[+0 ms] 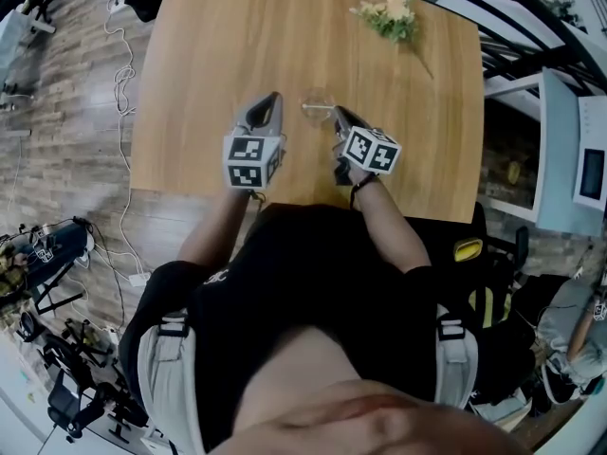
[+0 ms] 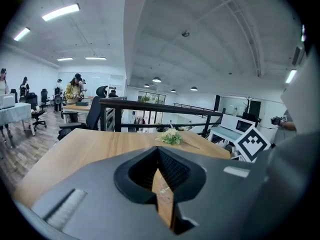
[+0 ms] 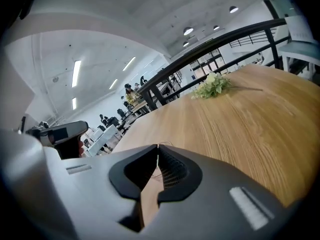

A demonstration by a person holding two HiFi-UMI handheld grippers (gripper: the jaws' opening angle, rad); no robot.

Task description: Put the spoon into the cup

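We see a bright room. Long ceiling lights (image 2: 61, 12) shine down from above. The tabletop (image 1: 313, 55) is evenly lit, with only soft shadows. Both gripper views bend round and turn black at the corners. Very close things look blurry.

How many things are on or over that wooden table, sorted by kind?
Grippers: 2 (left gripper, right gripper)
Clear cup: 1
Flower bunch: 1
Total: 4
I can't make out a spoon.
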